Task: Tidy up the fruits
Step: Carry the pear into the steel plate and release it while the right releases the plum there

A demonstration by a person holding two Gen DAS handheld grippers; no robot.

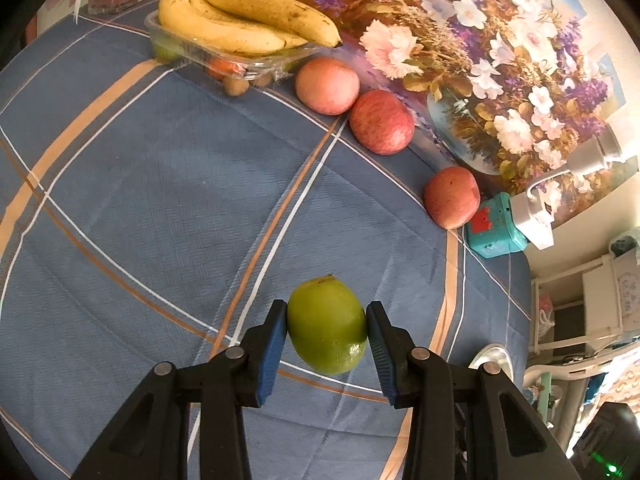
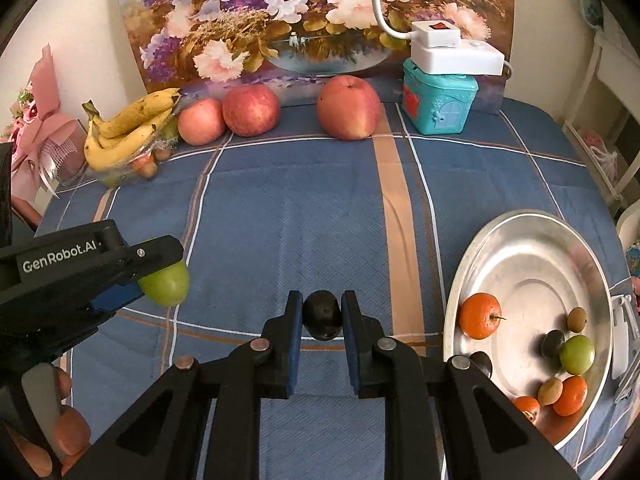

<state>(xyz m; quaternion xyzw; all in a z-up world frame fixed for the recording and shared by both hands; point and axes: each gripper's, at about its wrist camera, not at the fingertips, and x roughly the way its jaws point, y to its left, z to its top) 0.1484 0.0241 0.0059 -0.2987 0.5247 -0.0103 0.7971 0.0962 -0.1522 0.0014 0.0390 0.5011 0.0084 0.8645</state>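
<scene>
Between the blue pads of the right gripper (image 2: 321,316), nearest the right wrist camera, sits a small dark fruit (image 2: 322,315), pinched from both sides and held above the blue checked tablecloth (image 2: 280,216). The left gripper (image 1: 327,320) likewise clamps a fruit: a green one (image 1: 327,323), its stem end pointing away from the camera, with a pad pressed against each flank. From the right wrist view that same green fruit (image 2: 168,284) pokes out past the black finger marked GenRobot.AI, and a hand (image 2: 60,420) shows at the lower left corner beneath it.

To the right of the dark fruit, a round metal tray (image 2: 532,240) rests on the cloth. It holds a tangerine (image 2: 479,315) near its left rim, more orange fruit at the lower edge, another green fruit (image 2: 577,354), two dark ones and a few small brownish ones (their kind is hard to tell at this size).

Farther back, three red apples stand in a loose row along the table's far edge: the largest apple (image 2: 349,107) near a teal toy house (image 2: 438,103), the other two touching each other further left. Beside those, a bunch of bananas (image 2: 128,132) lies over a clear plastic box (image 1: 240,58) with small fruit inside. A white lamp base (image 2: 456,54) sits on top of the toy house. Behind everything leans a flower painting (image 2: 280,12), and a pink bouquet (image 2: 36,136) stands at the far left.
</scene>
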